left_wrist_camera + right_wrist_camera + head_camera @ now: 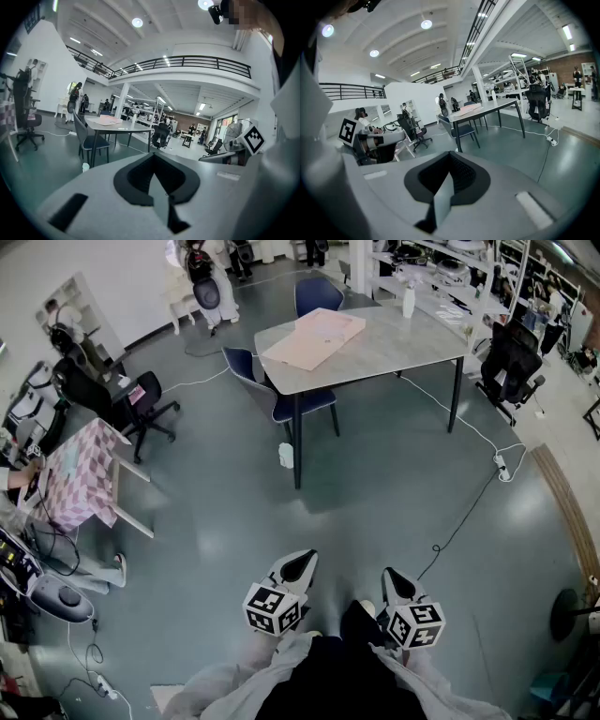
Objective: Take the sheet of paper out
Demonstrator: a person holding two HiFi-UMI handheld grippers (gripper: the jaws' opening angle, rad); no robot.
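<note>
Fingers (159, 199), left gripper (300, 564) / right gripper (397, 583): clenched, empty | paper (314, 337): well apart, on table (403, 343)

Left tongs (302, 564) and right tongs (394, 580) white (black-tipped), checker-marked cubes (272, 607); grey sleeves (230, 679).

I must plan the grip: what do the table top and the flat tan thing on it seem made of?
Table top: pale grey, faintly mottled, matt; probably laminate or stone-look board. Tan thing: thin, flat, dull, with sharp corners; probably paper or card, perhaps an envelope.
</note>
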